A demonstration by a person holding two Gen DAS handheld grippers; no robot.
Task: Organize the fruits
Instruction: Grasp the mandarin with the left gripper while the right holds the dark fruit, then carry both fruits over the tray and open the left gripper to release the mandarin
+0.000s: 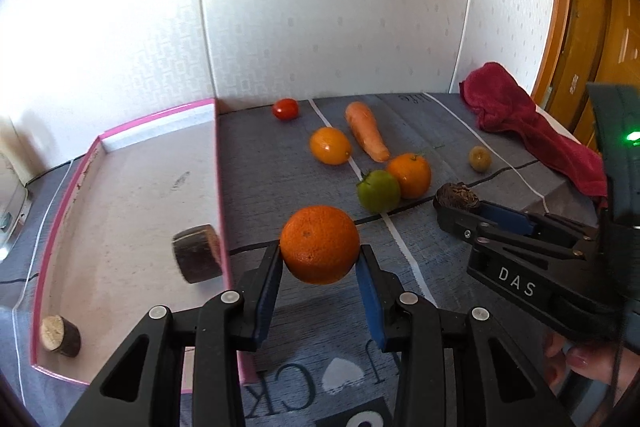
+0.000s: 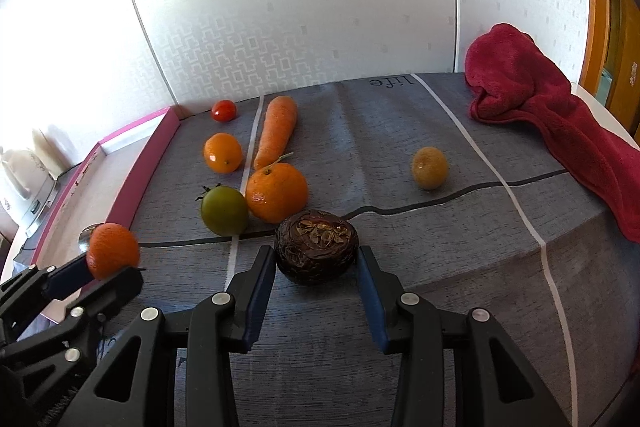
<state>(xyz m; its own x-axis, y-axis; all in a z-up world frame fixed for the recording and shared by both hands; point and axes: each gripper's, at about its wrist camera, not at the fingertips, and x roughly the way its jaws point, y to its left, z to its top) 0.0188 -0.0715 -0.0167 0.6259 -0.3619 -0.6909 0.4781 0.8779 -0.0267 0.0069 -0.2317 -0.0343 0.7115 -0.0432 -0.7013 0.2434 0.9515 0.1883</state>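
My left gripper (image 1: 320, 259) is shut on an orange mandarin (image 1: 320, 245) and holds it just above the grey cloth, beside the pink-rimmed box (image 1: 120, 187). The right wrist view shows that mandarin (image 2: 112, 251) at the lower left. My right gripper (image 2: 317, 255) is shut on a dark wrinkled passion fruit (image 2: 316, 247), also seen in the left wrist view (image 1: 458, 197). Behind lie a green tomato (image 2: 223, 209), a stemmed mandarin (image 2: 277, 191), a yellow-orange citrus (image 2: 223, 153), a carrot (image 2: 276, 131), a red cherry tomato (image 2: 224, 110) and a small yellowish fruit (image 2: 429, 167).
Two dark cut cylinder pieces (image 1: 197, 253) (image 1: 60, 335) lie inside the box. A red towel (image 2: 540, 115) is heaped at the table's far right edge. A white kettle (image 2: 24, 179) stands left of the box. A hand (image 1: 580, 367) grips the right tool. The wall runs close behind.
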